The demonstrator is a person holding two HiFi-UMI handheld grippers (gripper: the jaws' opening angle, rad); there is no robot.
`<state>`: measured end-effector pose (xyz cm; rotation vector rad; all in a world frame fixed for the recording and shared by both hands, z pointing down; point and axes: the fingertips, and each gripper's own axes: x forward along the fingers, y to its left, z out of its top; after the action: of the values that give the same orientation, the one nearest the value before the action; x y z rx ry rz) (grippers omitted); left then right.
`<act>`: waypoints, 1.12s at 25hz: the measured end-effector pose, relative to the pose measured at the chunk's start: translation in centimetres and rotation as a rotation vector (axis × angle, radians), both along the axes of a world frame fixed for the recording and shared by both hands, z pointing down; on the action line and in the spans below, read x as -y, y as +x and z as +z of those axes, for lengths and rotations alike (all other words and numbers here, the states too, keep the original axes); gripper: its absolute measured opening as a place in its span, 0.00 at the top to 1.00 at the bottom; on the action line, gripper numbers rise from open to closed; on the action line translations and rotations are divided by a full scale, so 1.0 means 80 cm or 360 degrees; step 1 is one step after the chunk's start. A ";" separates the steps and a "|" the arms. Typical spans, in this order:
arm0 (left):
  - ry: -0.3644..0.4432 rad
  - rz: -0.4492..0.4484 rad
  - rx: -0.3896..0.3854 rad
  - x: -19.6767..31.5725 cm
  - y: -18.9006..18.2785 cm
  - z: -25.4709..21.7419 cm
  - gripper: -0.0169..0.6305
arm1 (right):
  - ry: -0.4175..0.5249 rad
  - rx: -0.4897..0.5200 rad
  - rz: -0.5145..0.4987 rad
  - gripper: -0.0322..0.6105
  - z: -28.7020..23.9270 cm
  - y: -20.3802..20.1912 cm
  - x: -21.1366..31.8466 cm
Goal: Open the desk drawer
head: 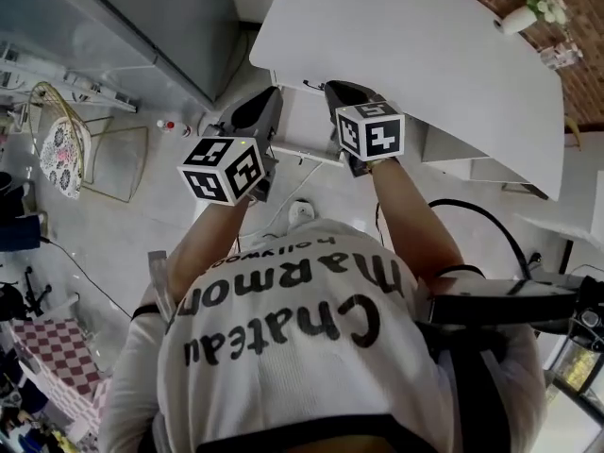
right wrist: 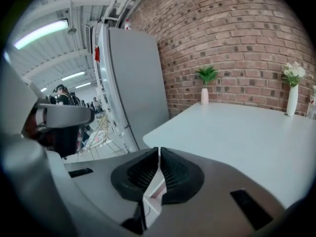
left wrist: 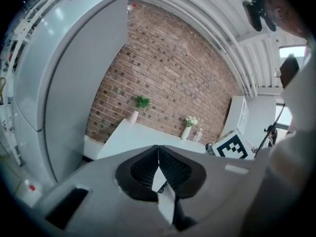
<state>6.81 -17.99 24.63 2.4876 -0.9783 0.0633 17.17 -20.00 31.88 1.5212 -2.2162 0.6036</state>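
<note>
Both grippers are closed and empty. The left gripper (left wrist: 158, 152) has its ribbed black pads (left wrist: 175, 169) pressed together. The right gripper (right wrist: 159, 154) leaves only a hairline slit between its pads. Neither touches anything.

Only the gripper views show the rough red brick wall (right wrist: 237, 38), the tall smooth grey fridge (left wrist: 74, 83) and the slim white vases (right wrist: 204, 96) of plants on the flat white counter (right wrist: 237, 132).

Only the head view shows the drawer (head: 304, 121). It is white and boxy and sits under the counter's edge at upper centre, just beyond the marker cubes (head: 224, 168). Whether it is open or closed I cannot tell.
</note>
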 end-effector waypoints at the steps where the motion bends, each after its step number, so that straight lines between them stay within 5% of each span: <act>1: 0.0038 0.0005 -0.0005 0.004 0.006 -0.013 0.95 | 0.0045 0.0047 0.0003 0.91 -0.018 0.003 0.004; 7: 0.0162 0.0005 -0.0108 0.013 0.026 -0.077 0.95 | 0.0242 0.0153 0.0111 0.91 -0.115 0.026 0.010; 16: 0.0504 0.0069 -0.0018 0.020 0.042 -0.154 0.95 | 0.0515 0.0109 0.0314 0.91 -0.223 0.072 0.011; 21: 0.0407 0.0064 -0.0073 0.011 0.034 -0.143 0.95 | 0.0544 -0.0012 0.0353 0.92 -0.217 0.089 -0.003; 28: 0.0286 0.0049 -0.0106 -0.005 0.031 -0.121 0.95 | 0.0433 0.0076 0.0426 0.93 -0.175 0.107 -0.027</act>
<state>9.25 -17.58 14.95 2.6497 -0.9555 -0.1012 25.72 -17.86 17.91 1.9812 -2.2189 0.4300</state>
